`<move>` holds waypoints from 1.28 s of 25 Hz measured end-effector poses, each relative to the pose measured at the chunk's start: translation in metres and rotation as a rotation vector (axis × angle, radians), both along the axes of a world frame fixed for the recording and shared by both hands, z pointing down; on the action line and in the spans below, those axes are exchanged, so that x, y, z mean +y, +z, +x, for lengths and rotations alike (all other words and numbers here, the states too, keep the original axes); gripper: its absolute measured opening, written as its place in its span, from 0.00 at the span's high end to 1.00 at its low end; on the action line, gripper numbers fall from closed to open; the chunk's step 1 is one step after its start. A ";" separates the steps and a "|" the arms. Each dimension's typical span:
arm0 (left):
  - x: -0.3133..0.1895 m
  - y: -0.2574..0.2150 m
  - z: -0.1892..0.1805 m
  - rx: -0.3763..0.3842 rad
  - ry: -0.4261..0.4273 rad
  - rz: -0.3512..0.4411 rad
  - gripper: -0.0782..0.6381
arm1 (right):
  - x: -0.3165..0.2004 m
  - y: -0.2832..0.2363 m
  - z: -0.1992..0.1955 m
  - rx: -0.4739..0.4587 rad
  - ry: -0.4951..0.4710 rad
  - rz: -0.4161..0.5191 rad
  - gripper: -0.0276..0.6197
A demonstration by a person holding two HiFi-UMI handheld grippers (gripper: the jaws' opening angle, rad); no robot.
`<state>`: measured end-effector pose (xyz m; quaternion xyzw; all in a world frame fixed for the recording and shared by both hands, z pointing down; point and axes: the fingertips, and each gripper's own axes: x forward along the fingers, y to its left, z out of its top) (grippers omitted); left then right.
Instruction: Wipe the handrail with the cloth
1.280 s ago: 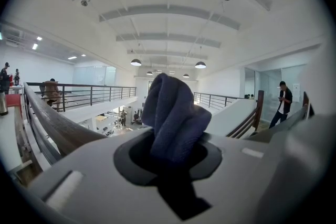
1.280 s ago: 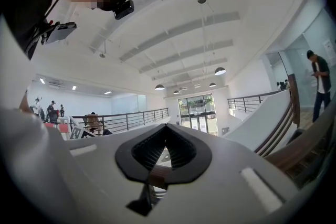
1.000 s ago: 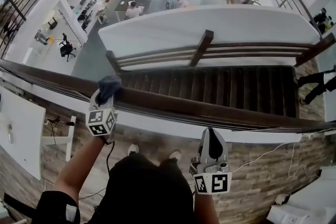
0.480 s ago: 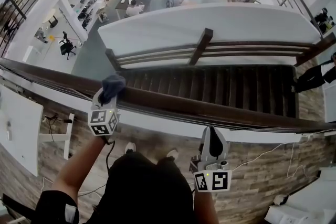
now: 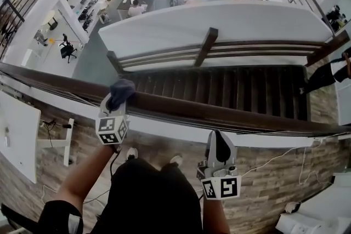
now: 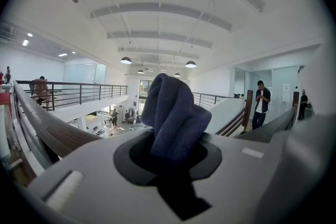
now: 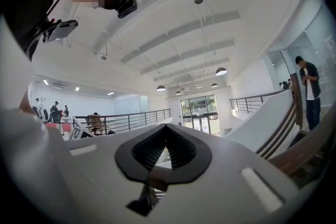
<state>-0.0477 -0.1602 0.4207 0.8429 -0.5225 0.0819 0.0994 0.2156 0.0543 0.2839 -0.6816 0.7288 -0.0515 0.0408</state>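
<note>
A dark wooden handrail [image 5: 230,115] runs across the head view from left to right, above a stairwell. My left gripper [image 5: 117,98] is shut on a bunched dark blue cloth [image 5: 122,89], which rests on the rail's top at the left. In the left gripper view the cloth [image 6: 172,113] bulges up out of the jaws, with the handrail [image 6: 50,128] stretching away at the left. My right gripper [image 5: 219,136] hangs just below the rail, to the right, shut with nothing in it. From the right gripper view the handrail [image 7: 310,157] shows at the lower right.
Below the rail a dark staircase [image 5: 241,90] with its own railing [image 5: 205,49] goes down. A person [image 5: 329,76] stands at the stair's right end. A white cabinet [image 5: 19,137] stands at the left on the wood floor [image 5: 274,178]. Cables [image 5: 285,159] trail on the floor.
My left gripper has slid the cloth a little to the right along the handrail. The right gripper has hardly moved.
</note>
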 end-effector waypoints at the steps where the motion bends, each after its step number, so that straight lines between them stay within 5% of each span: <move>1: 0.001 0.000 0.003 -0.002 0.000 0.002 0.78 | 0.001 0.000 0.002 -0.001 0.001 -0.001 0.95; 21: 0.021 0.002 0.077 -0.022 0.112 -0.022 0.78 | -0.016 -0.013 0.020 0.049 -0.086 0.024 0.95; 32: 0.025 0.001 0.093 -0.036 0.090 -0.011 0.78 | -0.003 -0.007 0.035 0.043 -0.103 0.007 0.95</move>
